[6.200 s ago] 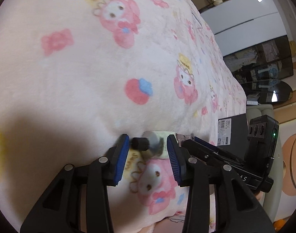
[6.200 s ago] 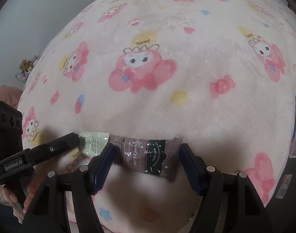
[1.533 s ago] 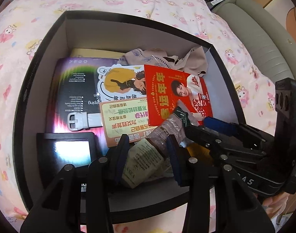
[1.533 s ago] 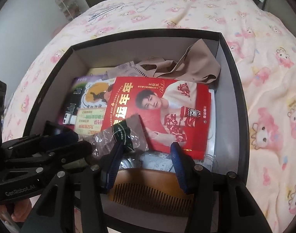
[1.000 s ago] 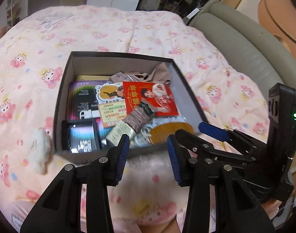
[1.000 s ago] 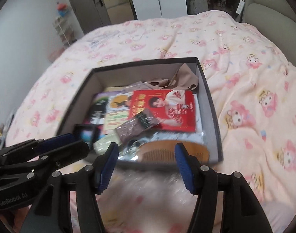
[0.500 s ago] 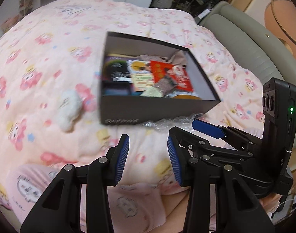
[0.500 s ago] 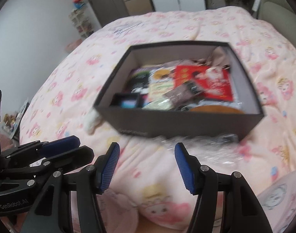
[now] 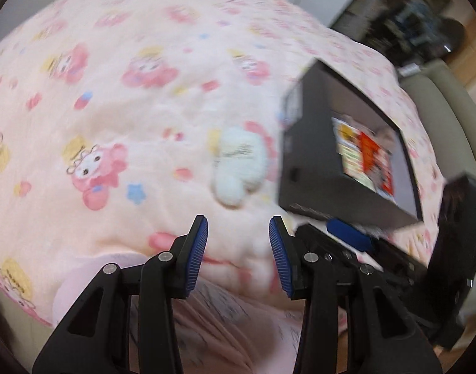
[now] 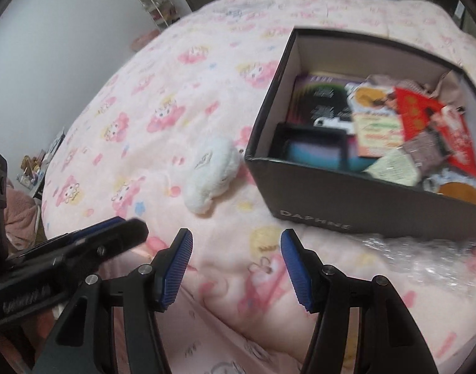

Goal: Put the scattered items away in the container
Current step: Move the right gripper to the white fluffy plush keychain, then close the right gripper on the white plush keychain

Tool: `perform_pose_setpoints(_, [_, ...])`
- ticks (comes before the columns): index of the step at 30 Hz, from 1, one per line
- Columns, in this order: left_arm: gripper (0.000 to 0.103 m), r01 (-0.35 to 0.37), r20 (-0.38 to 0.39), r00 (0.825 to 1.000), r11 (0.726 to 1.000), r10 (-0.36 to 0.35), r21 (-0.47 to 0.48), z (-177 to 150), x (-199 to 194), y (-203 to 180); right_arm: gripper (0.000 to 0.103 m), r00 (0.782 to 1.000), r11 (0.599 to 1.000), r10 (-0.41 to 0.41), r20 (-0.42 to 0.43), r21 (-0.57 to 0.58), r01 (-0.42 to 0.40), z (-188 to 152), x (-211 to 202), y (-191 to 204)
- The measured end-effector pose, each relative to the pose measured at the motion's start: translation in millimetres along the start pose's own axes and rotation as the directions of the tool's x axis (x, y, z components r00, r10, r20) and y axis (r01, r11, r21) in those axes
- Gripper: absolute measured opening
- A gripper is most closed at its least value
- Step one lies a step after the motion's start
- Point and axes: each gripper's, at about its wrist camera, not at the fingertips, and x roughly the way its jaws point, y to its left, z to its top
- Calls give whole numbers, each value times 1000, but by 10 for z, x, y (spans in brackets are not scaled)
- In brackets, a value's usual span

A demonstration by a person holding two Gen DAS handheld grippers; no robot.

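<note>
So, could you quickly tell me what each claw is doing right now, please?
Left claw: open, holding nothing, over the blanket.
Right claw: open, holding nothing, near the box.

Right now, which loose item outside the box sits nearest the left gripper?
The white plush toy, just ahead of the left gripper; the crinkled clear plastic wrap lies farther right, below the box.
</note>
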Motion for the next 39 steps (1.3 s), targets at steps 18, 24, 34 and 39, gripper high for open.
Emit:
perform_pose_setpoints(18, [28, 81, -192, 977, 993, -97, -89, 381, 817, 61, 30, 990, 993, 109, -84, 50, -105, 219, 795, 86])
perform_pose_setpoints(24, [18, 130, -147, 980, 991, -135, -42, 116, 488, -47, 10, 988, 988, 151, -43, 38, -149, -5, 394, 41])
perform_pose_setpoints(34, [39, 74, -127, 989, 995, -81, -64, 132, 447, -24, 12, 989, 988, 145, -26, 46, -144, -247, -22, -73])
perform_pose_setpoints(39, [45, 85, -125, 986, 982, -107, -166, 361, 592, 184, 47, 986, 984, 166, -18, 76, -164, -53, 143, 18])
